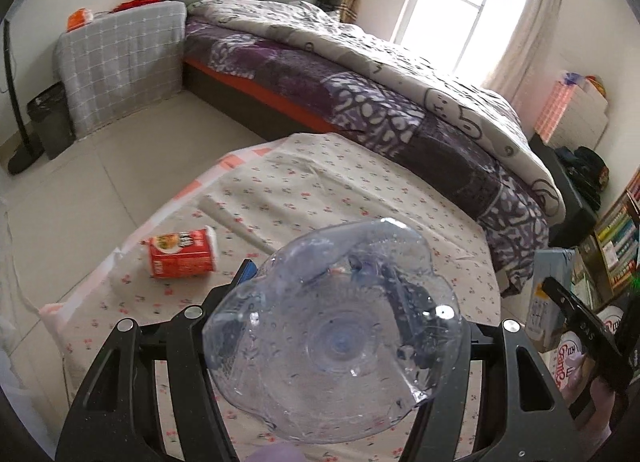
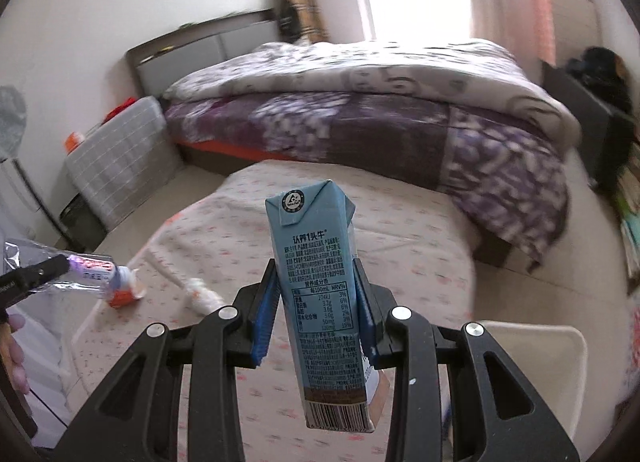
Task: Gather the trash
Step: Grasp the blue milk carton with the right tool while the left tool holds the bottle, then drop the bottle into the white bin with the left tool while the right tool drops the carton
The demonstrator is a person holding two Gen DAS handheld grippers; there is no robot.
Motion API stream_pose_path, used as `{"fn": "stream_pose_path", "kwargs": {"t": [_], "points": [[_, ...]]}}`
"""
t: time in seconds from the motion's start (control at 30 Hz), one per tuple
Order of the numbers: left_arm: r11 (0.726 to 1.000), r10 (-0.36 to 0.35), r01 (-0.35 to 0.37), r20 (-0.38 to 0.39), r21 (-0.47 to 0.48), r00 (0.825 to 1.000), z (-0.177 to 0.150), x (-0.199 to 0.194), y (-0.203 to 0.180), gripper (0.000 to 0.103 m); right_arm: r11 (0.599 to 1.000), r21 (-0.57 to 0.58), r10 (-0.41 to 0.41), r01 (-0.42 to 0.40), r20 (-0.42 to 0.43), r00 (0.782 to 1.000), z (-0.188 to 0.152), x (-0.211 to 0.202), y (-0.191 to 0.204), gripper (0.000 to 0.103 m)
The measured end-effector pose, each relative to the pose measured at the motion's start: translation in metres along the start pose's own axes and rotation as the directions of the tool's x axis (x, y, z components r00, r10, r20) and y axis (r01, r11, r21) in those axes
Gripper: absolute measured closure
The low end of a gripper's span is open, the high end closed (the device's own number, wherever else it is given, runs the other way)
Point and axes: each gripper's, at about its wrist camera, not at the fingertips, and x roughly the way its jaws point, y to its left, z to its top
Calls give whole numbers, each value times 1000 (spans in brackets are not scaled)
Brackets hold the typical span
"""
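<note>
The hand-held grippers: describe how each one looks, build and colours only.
The left hand-held gripper has a matte black frame of angular linkage arms with triangular cut-outs, silver round pivot pins, and a blue pad on the one finger that shows. The right hand-held gripper has the same black frame and silver pins, with ribbed blue pads on both fingers. No cables or sleeves show.

I see a table point(image 1: 320, 181) under a flowered cloth. On it, near left, lies an orange cup point(image 1: 182, 253), a crumpled paper roll point(image 1: 236, 223) just beyond.
</note>
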Motion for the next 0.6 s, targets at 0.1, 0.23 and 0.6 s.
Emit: {"fn": "stream_pose_path", "kwargs": {"t": [0.1, 0.23, 0.6], "points": [[1000, -18, 18, -15, 18, 1000, -6, 8, -16, 42, 997, 78, -16, 17, -15, 1000, 2, -6, -31, 68], [998, -44, 45, -34, 46, 998, -12, 17, -36, 42, 992, 114, -57, 54, 25, 998, 3, -27, -57, 68], [972, -141, 149, -55, 181, 989, -31, 31, -109, 42, 969, 190, -172, 160, 50, 984, -6, -70, -113, 68]]}}
